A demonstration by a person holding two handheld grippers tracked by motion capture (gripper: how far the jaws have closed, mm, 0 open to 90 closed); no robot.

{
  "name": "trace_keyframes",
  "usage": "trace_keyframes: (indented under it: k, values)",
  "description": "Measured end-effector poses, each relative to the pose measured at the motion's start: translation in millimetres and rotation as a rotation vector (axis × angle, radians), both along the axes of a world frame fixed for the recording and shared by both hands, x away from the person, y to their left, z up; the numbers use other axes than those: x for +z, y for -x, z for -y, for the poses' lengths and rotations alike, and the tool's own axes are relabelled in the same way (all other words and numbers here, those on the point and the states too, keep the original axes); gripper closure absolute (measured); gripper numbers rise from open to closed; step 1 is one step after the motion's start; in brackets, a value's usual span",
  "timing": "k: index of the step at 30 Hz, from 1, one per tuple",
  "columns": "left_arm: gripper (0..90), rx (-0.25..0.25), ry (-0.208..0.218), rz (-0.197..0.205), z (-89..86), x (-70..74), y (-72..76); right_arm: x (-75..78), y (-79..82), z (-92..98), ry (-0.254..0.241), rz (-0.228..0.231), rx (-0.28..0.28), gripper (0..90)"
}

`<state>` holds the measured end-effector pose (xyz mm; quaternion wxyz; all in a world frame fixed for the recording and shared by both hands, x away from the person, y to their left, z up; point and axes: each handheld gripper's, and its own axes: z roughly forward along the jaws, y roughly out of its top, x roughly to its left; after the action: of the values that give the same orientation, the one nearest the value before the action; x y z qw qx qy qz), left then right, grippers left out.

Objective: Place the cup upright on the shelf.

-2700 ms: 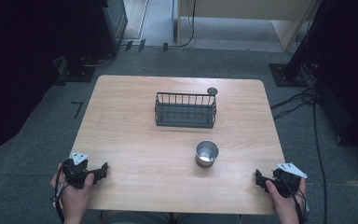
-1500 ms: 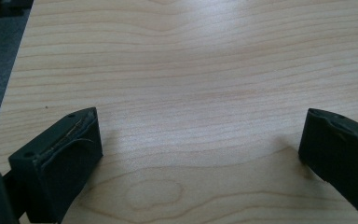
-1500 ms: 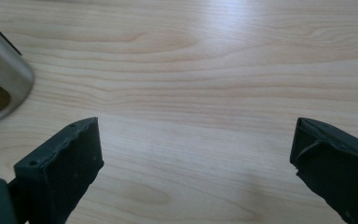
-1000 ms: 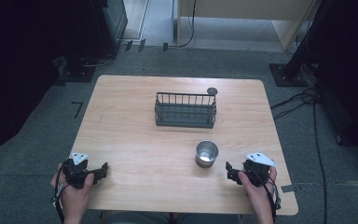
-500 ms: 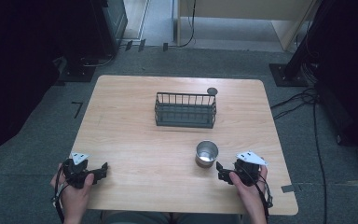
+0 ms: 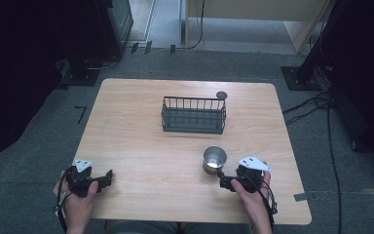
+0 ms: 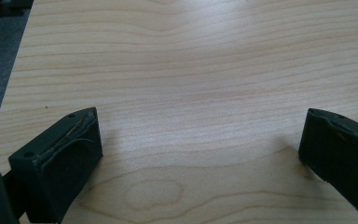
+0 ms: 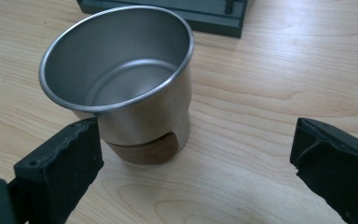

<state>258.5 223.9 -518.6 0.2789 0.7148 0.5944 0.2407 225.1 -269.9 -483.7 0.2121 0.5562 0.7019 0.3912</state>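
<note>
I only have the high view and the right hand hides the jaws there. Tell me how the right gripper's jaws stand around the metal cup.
Observer: The right gripper is open; the metal cup stands near its left jaw, with a wide gap to the other jaw.
Operator: Report what is inside the cup.
Observer: Nothing; its steel bottom shows bare in the right gripper view.
Operator: Describe the cup's foot.
Observer: A brown cork-like base sits under the steel wall, flat on the table.
Operator: Now give me the left gripper.
Observer: The left gripper is open over bare wood.
</note>
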Motion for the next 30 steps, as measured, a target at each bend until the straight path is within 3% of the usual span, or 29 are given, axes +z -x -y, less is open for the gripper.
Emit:
trace_keyframes:
  k: [16, 30]
  values:
    - [0.0, 0.0, 0.0, 0.0, 0.0, 0.0, 0.0, -2.3, -8.6, -23.8, -0.01, 0.003, 0.049, 1.7]
    - [0.0, -0.001, 0.0, 0.0, -0.1, 0.0, 0.0, -4.5, -18.8, -39.7, 0.001, 0.0, 0.059, 3.7]
